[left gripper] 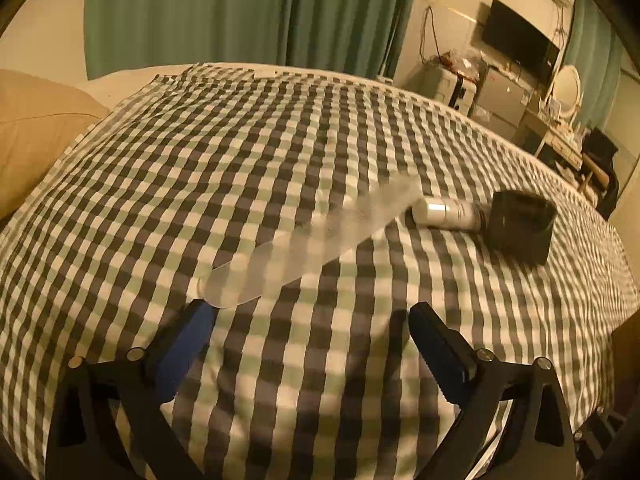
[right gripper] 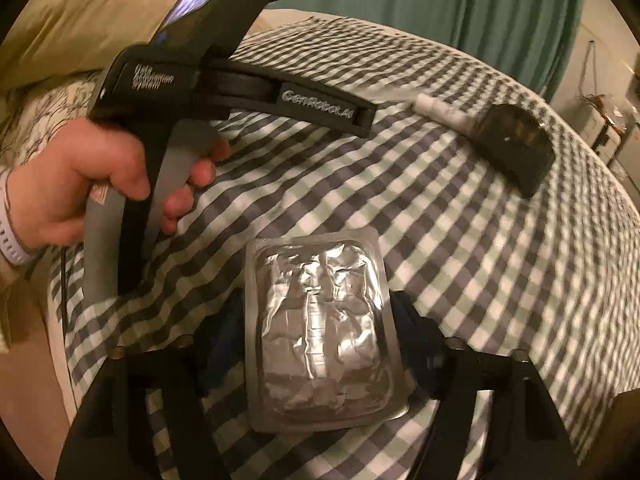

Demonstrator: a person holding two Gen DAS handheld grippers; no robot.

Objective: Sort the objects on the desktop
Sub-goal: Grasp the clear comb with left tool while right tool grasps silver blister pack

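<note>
Our left gripper stands wide open and holds nothing; a clear plastic strip, blurred, lies on the checked cloth just ahead of its left fingertip. Our right gripper has a foil blister pack between its jaws, which are partly closed and seem to press its edges.

We judge that the pack, thin and crinkled, could buckle or slip out if we squeeze harder or tilt it. The strip lies flat and may slide away on the soft cloth.

Beyond the left jaws, off to the right, a white tube touches a black box. In the right view, the hand holding the left gripper sits up and to the left of the jaws, near enough to bump.
</note>
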